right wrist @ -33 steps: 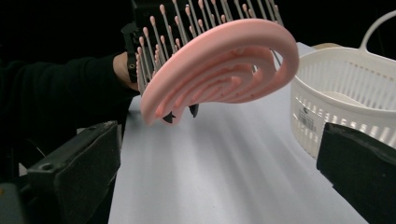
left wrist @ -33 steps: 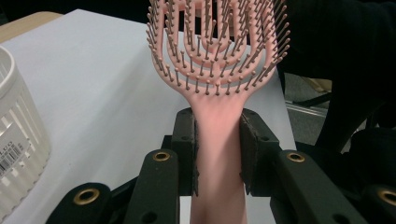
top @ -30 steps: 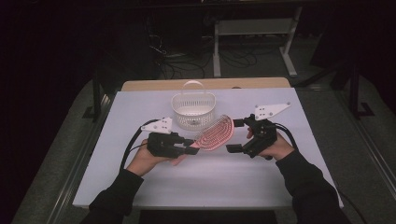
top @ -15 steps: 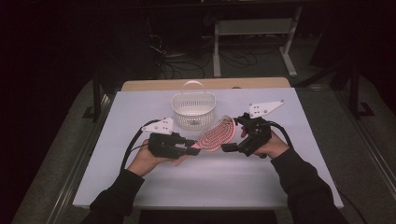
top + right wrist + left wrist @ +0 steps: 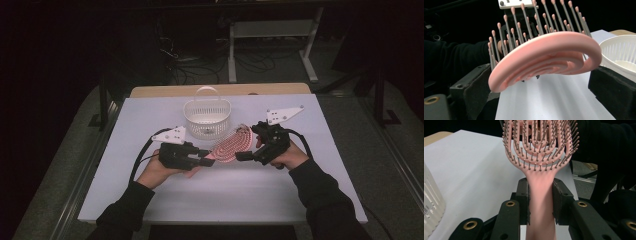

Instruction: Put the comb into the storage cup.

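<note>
Light falls from above onto the table [image 5: 150,180], which glows pale while the room around it sinks into near black. Beyond the table's far edge only faint outlines emerge. Soft shadows lie on the table under the hands and beside the basket [image 5: 207,117]. The high view is slightly soft and grainy. In the left gripper view the brush [image 5: 540,157] is sharp; in the right gripper view its near rim is blurred, and the table behind it bears pale streaks.
</note>
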